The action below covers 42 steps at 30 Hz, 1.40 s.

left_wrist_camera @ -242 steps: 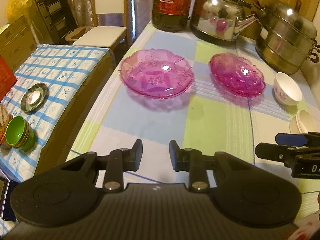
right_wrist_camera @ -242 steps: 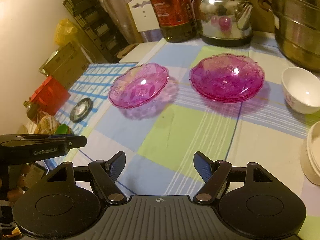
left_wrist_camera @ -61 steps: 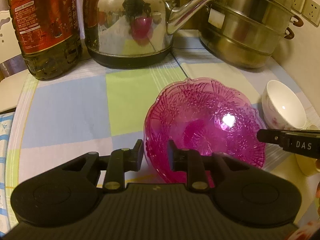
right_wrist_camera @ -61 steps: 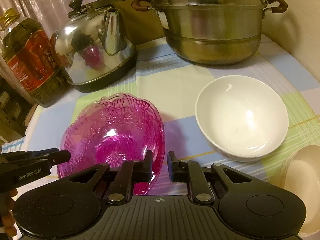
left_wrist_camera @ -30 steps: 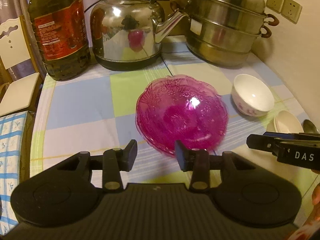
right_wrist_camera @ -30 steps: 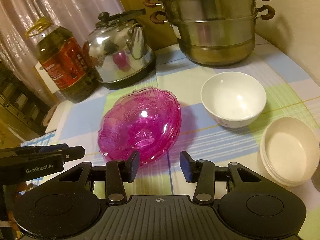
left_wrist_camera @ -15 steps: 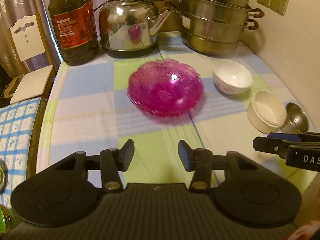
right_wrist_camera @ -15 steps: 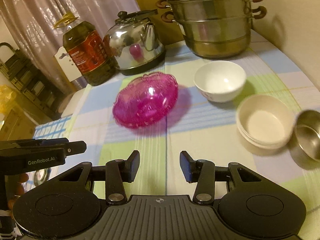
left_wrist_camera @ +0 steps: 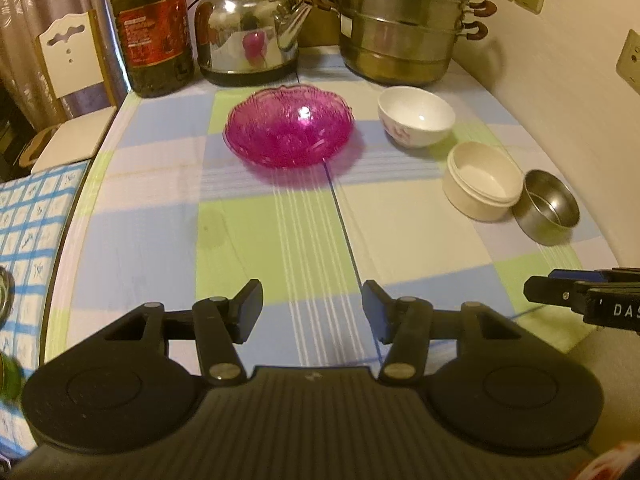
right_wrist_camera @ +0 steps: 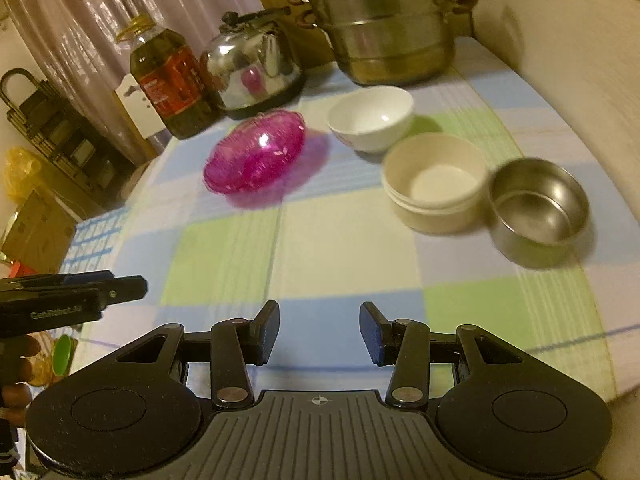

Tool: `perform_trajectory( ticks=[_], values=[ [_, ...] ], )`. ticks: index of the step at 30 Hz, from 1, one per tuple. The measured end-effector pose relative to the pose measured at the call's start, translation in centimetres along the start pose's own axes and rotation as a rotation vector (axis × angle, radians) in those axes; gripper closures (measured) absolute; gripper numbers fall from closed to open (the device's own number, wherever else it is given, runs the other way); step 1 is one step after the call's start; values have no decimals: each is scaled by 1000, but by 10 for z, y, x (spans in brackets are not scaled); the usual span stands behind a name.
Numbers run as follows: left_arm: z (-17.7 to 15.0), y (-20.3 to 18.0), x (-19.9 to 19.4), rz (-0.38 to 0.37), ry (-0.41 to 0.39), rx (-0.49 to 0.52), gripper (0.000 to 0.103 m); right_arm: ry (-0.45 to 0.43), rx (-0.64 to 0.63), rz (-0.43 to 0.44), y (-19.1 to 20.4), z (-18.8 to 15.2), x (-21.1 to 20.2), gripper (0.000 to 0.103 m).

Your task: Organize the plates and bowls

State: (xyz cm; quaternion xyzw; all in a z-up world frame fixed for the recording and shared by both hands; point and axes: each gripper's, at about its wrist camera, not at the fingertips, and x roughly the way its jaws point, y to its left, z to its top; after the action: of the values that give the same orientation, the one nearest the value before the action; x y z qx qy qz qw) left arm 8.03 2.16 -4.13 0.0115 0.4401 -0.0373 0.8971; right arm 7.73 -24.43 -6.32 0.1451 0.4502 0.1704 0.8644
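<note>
Left gripper (left_wrist_camera: 312,310): jaws apart, just widened, nothing between.
Right gripper (right_wrist_camera: 319,331): apart, empty.
White bowl (left_wrist_camera: 416,121): far-right table edge; rim best clamped squarely.
Cream bowls (left_wrist_camera: 483,181): judged its nesting place.

oil bottle (left_wrist_camera: 151,28), kettle (left_wrist_camera: 250,34), steamer pot (left_wrist_camera: 400,24) along back of checked tablecloth (left_wrist_camera: 280,240); chair (left_wrist_camera: 68,80) at left.

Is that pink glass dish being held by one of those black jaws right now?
No, the pink glass dish sits alone on the checked tablecloth, well beyond the open, empty left gripper.
</note>
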Motion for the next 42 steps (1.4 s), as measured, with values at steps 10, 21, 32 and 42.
perform_trajectory(
  ticks=[10, 21, 32, 42],
  values=[
    [-30, -26, -14, 34, 11, -21, 51, 41, -2, 6, -25, -23, -15, 58],
    [-43, -55, -17, 32, 21, -22, 51, 44, 7, 3, -50, -35, -29, 58],
    [-27, -73, -6, -1, 45, 16, 51, 42, 70, -49, -75, -30, -37, 58],
    [14, -97, 39, -99, 44, 136, 58, -6, 190, -109, -103, -15, -35, 58]
  ],
)
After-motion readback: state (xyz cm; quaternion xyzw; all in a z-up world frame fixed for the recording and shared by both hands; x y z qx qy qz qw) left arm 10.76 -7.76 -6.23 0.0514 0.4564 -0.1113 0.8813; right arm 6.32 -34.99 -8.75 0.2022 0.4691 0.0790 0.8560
